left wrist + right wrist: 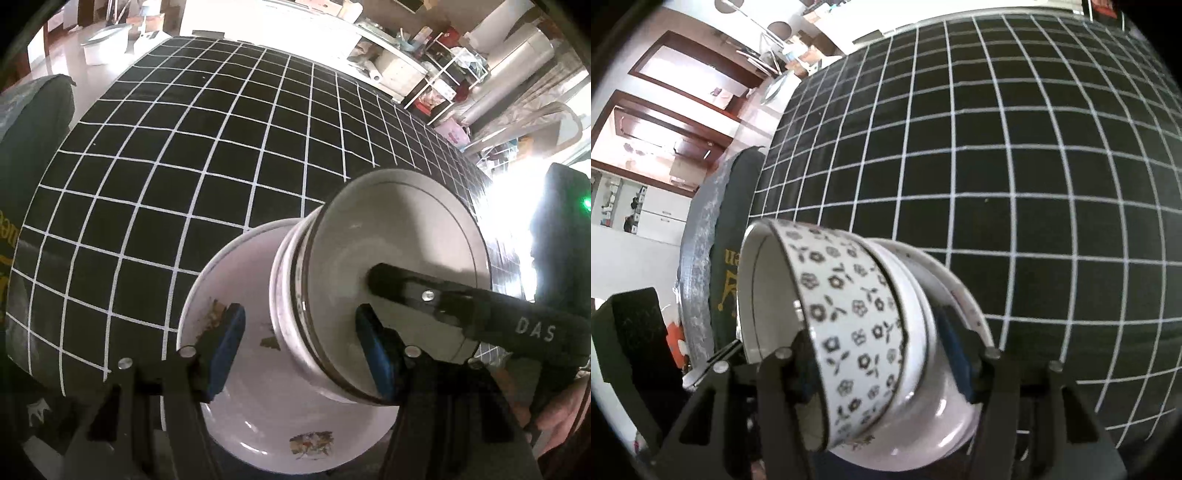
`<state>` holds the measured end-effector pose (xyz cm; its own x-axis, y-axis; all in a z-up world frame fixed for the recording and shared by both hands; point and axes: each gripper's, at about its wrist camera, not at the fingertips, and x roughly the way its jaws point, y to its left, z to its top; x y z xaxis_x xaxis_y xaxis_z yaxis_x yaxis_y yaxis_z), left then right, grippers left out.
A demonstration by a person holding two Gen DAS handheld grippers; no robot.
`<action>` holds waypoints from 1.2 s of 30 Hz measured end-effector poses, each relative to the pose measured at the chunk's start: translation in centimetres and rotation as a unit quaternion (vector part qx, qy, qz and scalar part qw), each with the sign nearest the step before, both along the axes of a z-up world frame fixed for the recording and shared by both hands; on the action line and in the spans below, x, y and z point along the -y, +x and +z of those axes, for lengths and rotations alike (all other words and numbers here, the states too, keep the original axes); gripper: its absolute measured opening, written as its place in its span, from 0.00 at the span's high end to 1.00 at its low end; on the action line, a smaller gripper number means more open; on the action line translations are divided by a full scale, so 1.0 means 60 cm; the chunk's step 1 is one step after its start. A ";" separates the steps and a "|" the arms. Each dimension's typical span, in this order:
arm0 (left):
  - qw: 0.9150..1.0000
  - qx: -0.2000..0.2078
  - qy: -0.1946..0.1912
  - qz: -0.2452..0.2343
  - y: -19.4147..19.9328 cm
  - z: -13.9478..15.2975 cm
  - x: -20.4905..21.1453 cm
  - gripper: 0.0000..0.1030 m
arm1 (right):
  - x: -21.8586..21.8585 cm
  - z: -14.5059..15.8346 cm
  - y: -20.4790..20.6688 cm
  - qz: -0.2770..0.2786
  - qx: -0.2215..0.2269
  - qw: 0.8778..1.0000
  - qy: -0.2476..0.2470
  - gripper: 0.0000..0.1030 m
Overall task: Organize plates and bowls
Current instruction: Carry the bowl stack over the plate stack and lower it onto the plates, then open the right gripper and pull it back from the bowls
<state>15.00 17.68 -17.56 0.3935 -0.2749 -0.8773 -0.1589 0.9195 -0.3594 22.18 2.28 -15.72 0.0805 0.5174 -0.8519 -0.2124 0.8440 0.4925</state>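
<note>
The right tool point(882, 373) is clamped on the wall of the patterned bowl point(849, 317), tilted inside the white bowl point(923, 413) on the counter point(1034, 184), so it may slip and chip; the left tool point(299, 347) seems apart, straddling the white bowl's rim.

The worktop point(207, 155) is covered with a black cloth marked by a grid of thin white lines, and a dark green cloth with yellow letters point(733, 236) hangs at its side. Behind it, in the left wrist view, a white tub point(103, 42) stands on a shiny pale floor, a white wire shelf point(448, 79) is full of mixed small things, big silver-white rolls point(517, 62) lean near it, and very strong daylight comes from the right side. In the right wrist view there are white walls, dark brown wooden door frames point(665, 99) with bright light behind them, and a low white cabinet point(661, 218).
</note>
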 end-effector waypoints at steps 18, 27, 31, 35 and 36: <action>1.000 0.005 0.017 -0.002 -0.006 0.016 0.022 0.42 | 0.018 0.013 -0.020 0.004 0.032 0.999 0.002 0.59; 0.999 0.027 0.039 0.008 -0.029 0.055 0.028 0.42 | 0.025 0.056 -0.040 0.001 0.076 0.997 -0.005 0.58; 0.995 0.056 0.076 0.015 -0.050 0.088 0.043 0.42 | 0.036 0.081 -0.058 -0.004 0.105 0.994 -0.010 0.58; 0.989 0.096 0.105 0.034 -0.078 0.125 0.063 0.42 | 0.044 0.109 -0.084 -0.005 0.143 0.989 -0.029 0.58; 0.986 0.109 0.115 0.042 -0.088 0.136 0.066 0.42 | 0.048 0.115 -0.091 -0.008 0.152 0.988 -0.033 0.58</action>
